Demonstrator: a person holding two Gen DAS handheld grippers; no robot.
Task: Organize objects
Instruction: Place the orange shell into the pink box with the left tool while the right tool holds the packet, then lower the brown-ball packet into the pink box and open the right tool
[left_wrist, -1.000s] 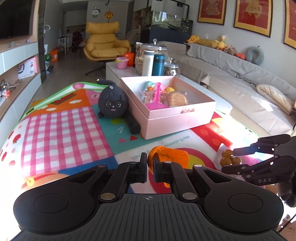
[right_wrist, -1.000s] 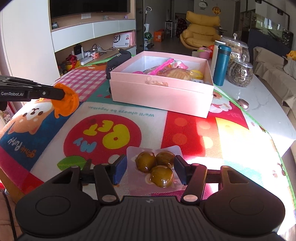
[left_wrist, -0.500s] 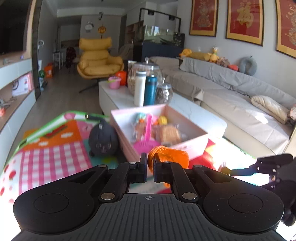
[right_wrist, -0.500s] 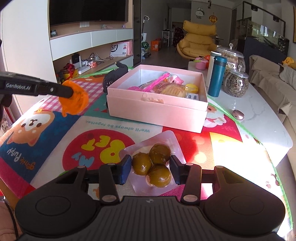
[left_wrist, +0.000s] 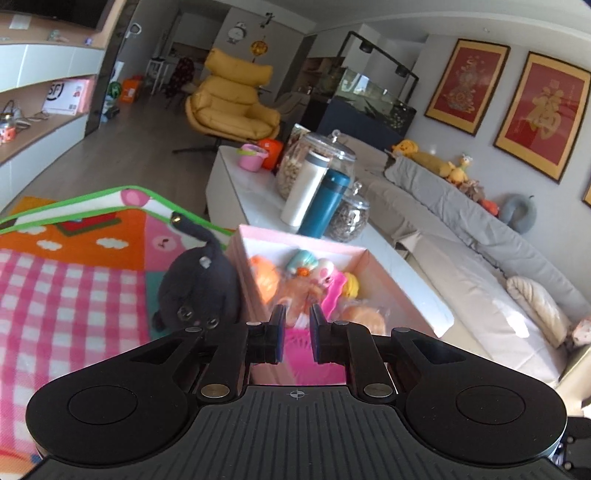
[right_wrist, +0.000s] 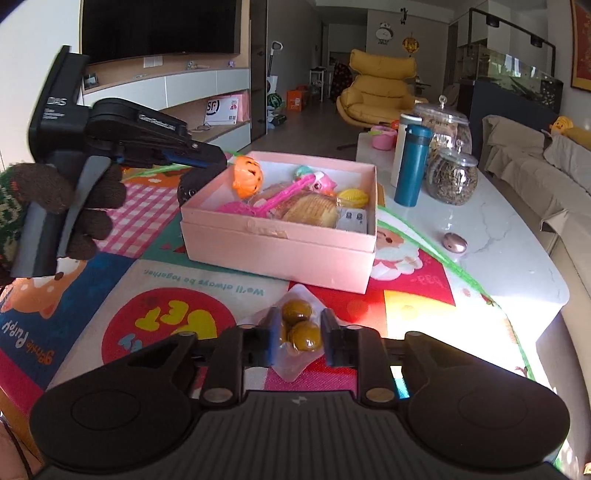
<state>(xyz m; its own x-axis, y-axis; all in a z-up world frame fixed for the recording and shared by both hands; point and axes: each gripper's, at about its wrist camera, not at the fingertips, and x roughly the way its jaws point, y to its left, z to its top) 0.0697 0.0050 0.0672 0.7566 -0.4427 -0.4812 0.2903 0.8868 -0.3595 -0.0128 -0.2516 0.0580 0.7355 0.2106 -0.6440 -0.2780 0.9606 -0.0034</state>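
left gripper (left_wrist: 294, 322) hangs open over pink box (right_wrist: 280, 254) rim.

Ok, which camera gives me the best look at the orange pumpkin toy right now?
The right wrist view: the orange pumpkin toy shows sharply, face visible, at the pink box's back-left corner just off the left gripper. The left wrist view shows only a blurred orange shape in the box.

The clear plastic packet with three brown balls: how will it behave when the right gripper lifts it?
The clear plastic packet with three brown balls probably flexes, since its film edges look thin and crinkled. It seems light. The round balls may shift between the right gripper fingers.
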